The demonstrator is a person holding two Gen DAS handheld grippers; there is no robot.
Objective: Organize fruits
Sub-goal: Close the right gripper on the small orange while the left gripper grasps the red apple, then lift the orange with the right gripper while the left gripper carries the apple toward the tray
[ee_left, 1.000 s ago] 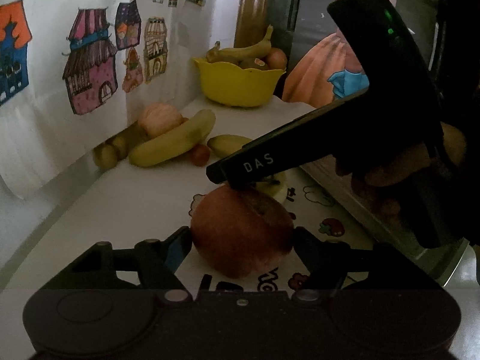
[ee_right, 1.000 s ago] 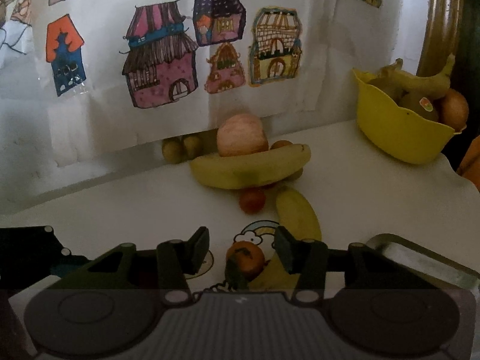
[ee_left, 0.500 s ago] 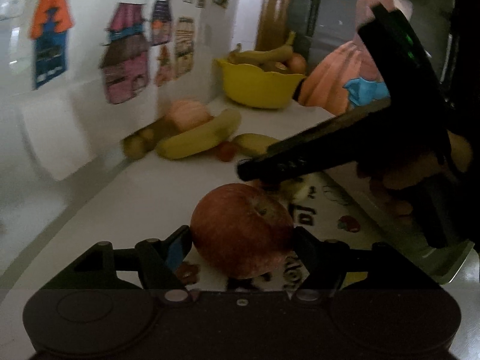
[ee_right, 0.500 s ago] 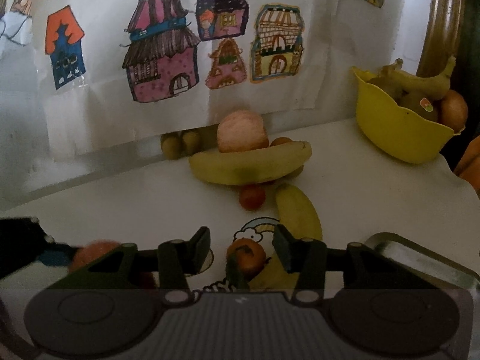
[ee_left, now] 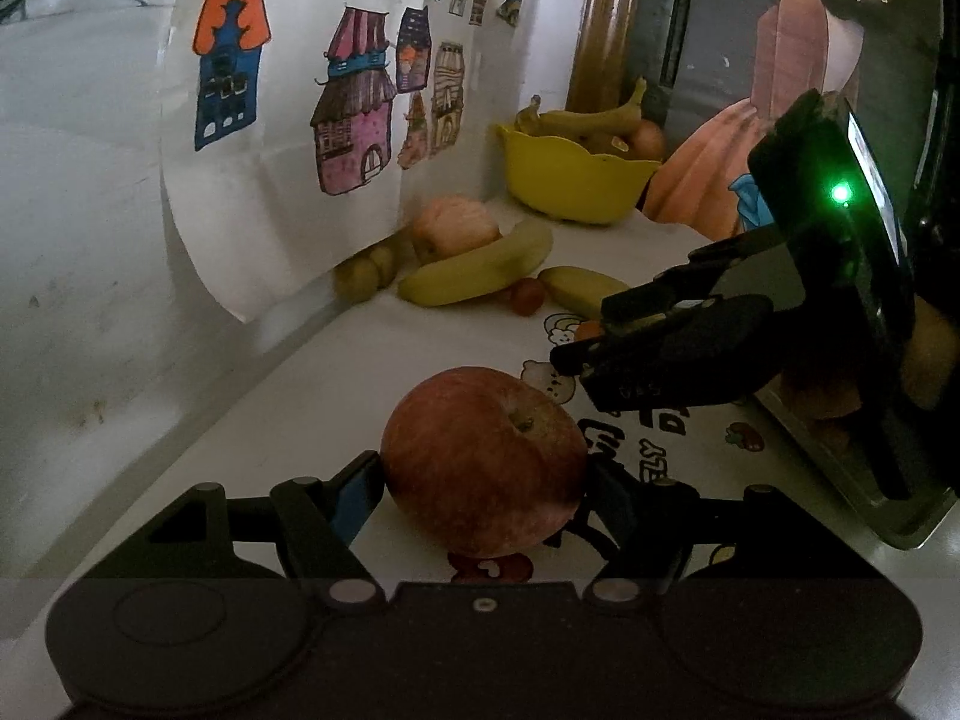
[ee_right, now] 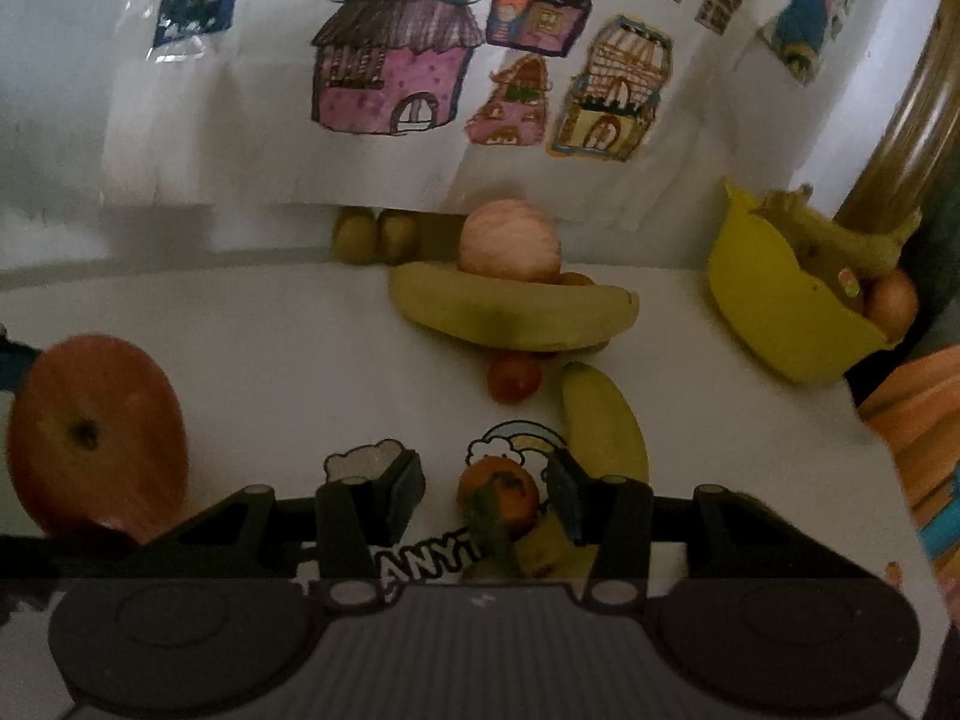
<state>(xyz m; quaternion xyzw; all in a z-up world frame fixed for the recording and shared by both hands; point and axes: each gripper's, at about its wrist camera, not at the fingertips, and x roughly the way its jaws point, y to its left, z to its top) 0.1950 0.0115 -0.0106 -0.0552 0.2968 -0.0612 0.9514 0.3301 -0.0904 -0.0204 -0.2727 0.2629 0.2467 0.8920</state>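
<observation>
My left gripper [ee_left: 483, 474] is shut on a red apple [ee_left: 483, 468] and holds it just above the white table; the apple also shows at the left of the right wrist view [ee_right: 90, 438]. My right gripper [ee_right: 486, 489] is open, its jaws either side of a small orange with a green stem [ee_right: 498, 492]. It appears as a dark shape to the right in the left wrist view [ee_left: 672, 342]. A big banana [ee_right: 510, 315], a pale peach-coloured fruit [ee_right: 510, 237], a small red fruit [ee_right: 513, 378] and a short banana [ee_right: 603, 420] lie beyond.
A yellow bowl [ee_right: 774, 306] with bananas and other fruit stands at the back right, also in the left wrist view [ee_left: 570, 180]. Two kiwis [ee_right: 375, 237] lie against the wall under a house drawing [ee_right: 390, 78]. A metal tray [ee_left: 864, 480] sits at right.
My left gripper has moved left and back with the apple, which now shows in the right wrist view. My right gripper has moved closer to the small orange.
</observation>
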